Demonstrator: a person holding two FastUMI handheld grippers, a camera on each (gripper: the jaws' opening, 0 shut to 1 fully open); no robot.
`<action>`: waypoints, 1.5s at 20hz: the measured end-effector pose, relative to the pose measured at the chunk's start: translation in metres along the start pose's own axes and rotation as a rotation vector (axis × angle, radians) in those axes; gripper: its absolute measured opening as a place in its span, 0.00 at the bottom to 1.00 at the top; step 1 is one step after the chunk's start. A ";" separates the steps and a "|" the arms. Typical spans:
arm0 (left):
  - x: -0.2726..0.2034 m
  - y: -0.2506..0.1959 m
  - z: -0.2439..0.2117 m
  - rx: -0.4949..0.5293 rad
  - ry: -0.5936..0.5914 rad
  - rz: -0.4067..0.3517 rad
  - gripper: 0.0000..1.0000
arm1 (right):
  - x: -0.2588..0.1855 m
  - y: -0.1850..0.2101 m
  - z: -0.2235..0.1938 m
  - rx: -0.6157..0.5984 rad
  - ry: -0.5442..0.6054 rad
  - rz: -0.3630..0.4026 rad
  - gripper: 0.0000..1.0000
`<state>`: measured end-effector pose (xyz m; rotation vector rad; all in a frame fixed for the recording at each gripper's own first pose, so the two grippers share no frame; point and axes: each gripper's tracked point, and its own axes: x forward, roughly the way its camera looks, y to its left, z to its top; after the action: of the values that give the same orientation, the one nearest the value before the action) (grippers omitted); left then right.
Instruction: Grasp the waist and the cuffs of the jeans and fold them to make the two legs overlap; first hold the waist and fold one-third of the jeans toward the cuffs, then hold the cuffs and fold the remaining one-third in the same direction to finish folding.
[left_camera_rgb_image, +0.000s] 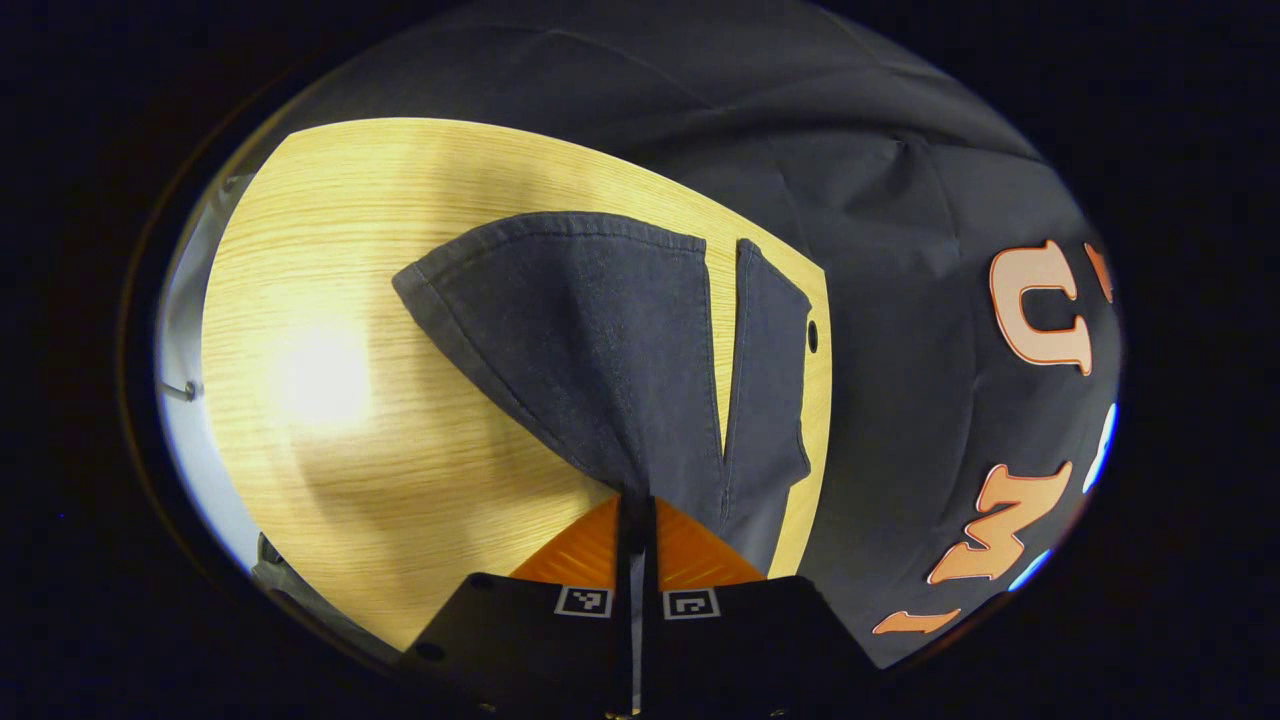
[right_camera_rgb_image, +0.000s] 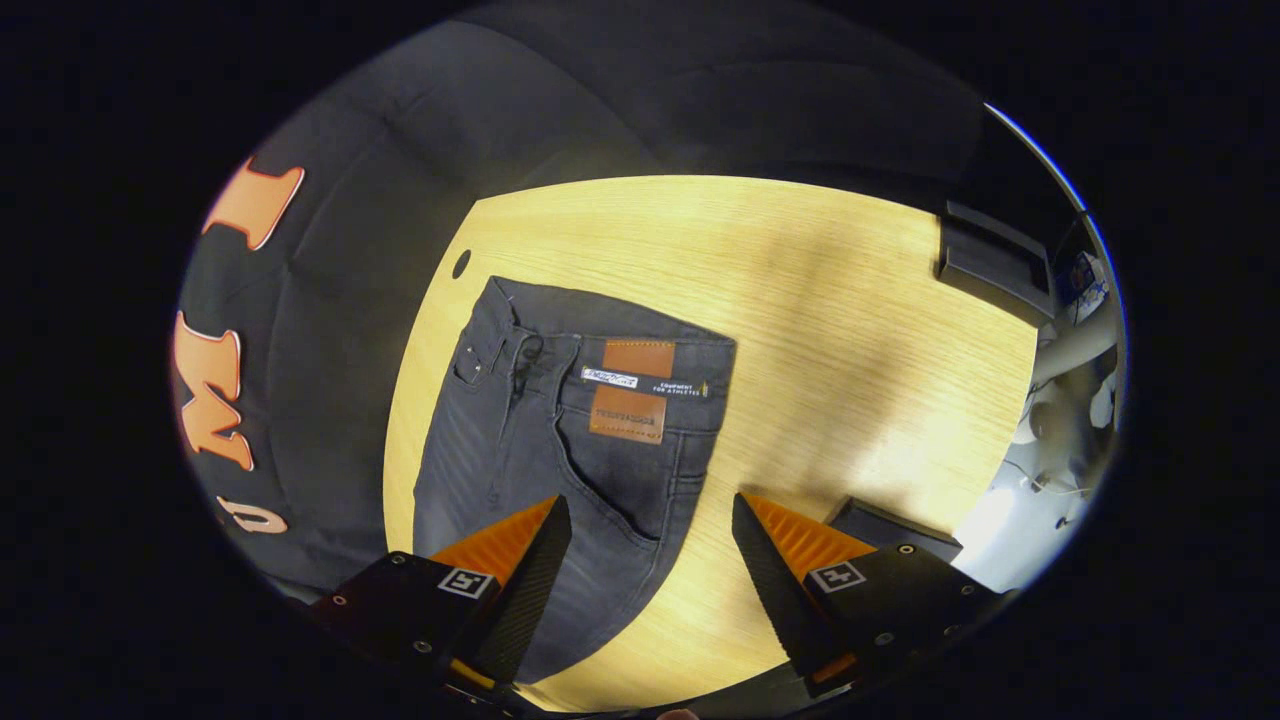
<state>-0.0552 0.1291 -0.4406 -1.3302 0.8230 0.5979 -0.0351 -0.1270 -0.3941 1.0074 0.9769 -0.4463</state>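
The dark grey denim jeans are lying on the pale yellow wooden surface, close to the edge by the black cloth wall. In the right gripper view the waist is lying flat, with the brown leather patch facing up. It looks like the legs are already lying one on top of the other, because the jeans are looking narrow, like one leg.

In the left gripper view the cuffs are at the far end. The cloth is rising from the surface toward the left gripper like a little tent. The orange and black fingers are squeezed nearly together, and a pinch of the jeans is sitting between them. The gripper is probably holding the cloth up so this part can be carried over and folded.

The right gripper is hanging above the waist end. Its fingers are spread wide apart and are holding nothing. One finger is over the jeans and the other is over the bare surface. I think it is getting ready to grab the side of the waist, so both grippers can move the fold together.

A small dark hole is showing in the surface near the waist corner. A black box is sitting at the far edge.
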 end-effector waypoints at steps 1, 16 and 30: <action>0.000 0.000 -0.001 0.000 0.000 0.002 0.04 | 0.003 -0.002 0.001 0.005 0.002 -0.002 0.99; 0.003 0.007 -0.001 0.025 0.023 0.039 0.02 | 0.029 0.007 0.009 0.015 -0.120 0.041 0.38; -0.019 -0.011 -0.002 0.065 0.029 0.022 0.04 | 0.004 0.031 0.011 -0.027 -0.097 0.143 0.00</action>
<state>-0.0582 0.1265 -0.4189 -1.2751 0.8748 0.5655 -0.0057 -0.1210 -0.3800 1.0151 0.8166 -0.3587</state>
